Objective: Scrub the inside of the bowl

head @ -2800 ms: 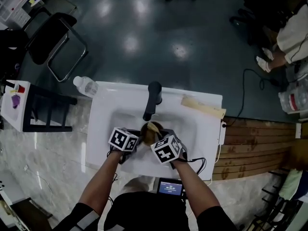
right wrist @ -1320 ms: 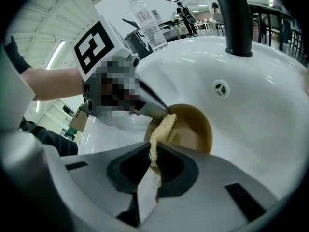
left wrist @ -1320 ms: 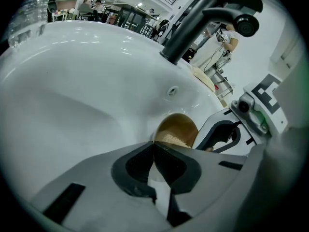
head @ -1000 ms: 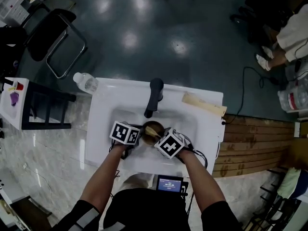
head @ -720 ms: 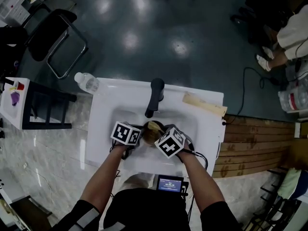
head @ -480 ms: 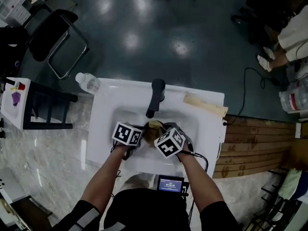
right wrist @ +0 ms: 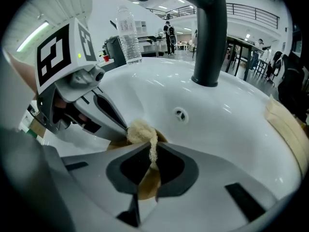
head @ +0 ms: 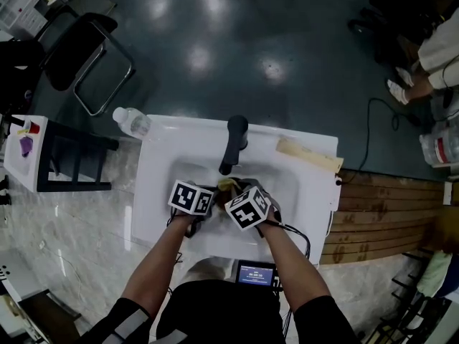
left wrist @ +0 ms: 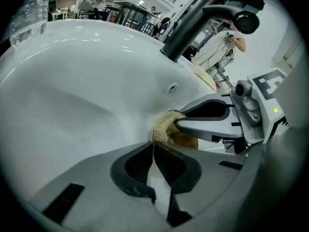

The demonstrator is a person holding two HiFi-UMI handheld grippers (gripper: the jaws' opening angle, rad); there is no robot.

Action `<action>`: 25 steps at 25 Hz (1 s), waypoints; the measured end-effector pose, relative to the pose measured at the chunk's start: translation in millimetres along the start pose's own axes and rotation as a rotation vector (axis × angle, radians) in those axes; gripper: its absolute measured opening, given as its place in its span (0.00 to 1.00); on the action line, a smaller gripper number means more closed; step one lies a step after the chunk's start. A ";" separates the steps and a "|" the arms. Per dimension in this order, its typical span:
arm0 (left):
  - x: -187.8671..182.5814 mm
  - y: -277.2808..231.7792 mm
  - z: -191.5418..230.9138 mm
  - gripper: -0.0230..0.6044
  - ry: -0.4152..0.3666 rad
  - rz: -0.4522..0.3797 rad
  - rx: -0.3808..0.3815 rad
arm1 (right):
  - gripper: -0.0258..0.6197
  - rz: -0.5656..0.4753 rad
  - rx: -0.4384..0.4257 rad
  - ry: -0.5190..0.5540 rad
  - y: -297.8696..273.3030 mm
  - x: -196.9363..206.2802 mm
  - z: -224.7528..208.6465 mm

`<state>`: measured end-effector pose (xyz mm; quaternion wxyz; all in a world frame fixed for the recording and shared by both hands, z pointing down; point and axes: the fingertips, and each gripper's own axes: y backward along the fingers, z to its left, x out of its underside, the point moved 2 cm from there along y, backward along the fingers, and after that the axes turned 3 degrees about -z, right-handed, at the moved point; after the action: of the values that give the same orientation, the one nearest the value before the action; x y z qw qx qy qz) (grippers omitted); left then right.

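Observation:
A brown bowl (left wrist: pixel 188 140) sits low in the white sink (head: pixel 163 165). My left gripper (left wrist: pixel 152 146) is shut on the bowl's thin rim. My right gripper (right wrist: pixel 153 153) is shut on a beige scrub pad (right wrist: pixel 140 129), which presses against the bowl (right wrist: pixel 147 185) beside the left jaws. In the head view both grippers meet over the basin, the left gripper (head: pixel 210 200) and the right gripper (head: pixel 231 191), with the pad (head: pixel 227 185) showing between them. The marker cubes hide most of the bowl there.
A black faucet (head: pixel 233 140) rises at the back of the basin, just beyond the grippers. A clear bottle (head: pixel 131 122) lies at the sink's far left corner. A beige folded cloth (head: pixel 308 156) rests on the right rim. Chairs and a side table stand left.
The right gripper with the pad has shifted slightly to the left and back against the bowl. The left gripper has kept its hold in nearly the same place.

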<state>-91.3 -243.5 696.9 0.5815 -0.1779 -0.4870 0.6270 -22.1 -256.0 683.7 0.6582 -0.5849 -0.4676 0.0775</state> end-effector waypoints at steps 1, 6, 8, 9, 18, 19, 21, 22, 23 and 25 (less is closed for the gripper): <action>0.3 0.0 0.1 0.06 0.010 0.000 0.001 | 0.10 0.004 -0.012 -0.006 -0.8 0.6 1.2; -1.0 -0.7 3.3 0.06 0.071 0.000 0.001 | 0.10 0.030 -0.091 -0.013 -4.8 4.5 13.2; -1.5 -1.6 4.4 0.06 0.084 0.002 -0.005 | 0.10 0.043 -0.141 0.000 -6.0 3.9 23.1; -1.7 -1.9 4.6 0.06 0.088 0.003 -0.007 | 0.10 0.050 -0.172 0.006 -6.2 3.2 29.0; -5.4 -2.6 6.3 0.05 0.098 0.007 -0.031 | 0.10 0.081 -0.415 0.105 2.9 12.9 68.3; -5.1 -2.8 6.5 0.05 0.098 0.009 -0.029 | 0.10 0.075 -0.434 0.115 3.5 13.3 71.6; -4.6 -3.0 6.5 0.05 0.096 0.011 -0.026 | 0.10 0.066 -0.461 0.134 4.4 14.3 76.3; -4.3 -3.0 6.4 0.05 0.094 0.013 -0.025 | 0.10 0.075 -0.468 0.138 5.7 16.3 76.7; -3.8 -3.0 6.5 0.05 0.092 0.014 -0.025 | 0.10 0.092 -0.469 0.141 7.6 18.9 75.5; -2.7 -3.3 7.2 0.05 0.091 0.016 -0.026 | 0.10 0.121 -0.456 0.157 11.7 22.5 69.9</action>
<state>-94.4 -249.3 702.0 0.5957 -0.2177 -0.4668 0.6164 -53.8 -189.1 677.1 0.5377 -0.7495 -0.3844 -0.0363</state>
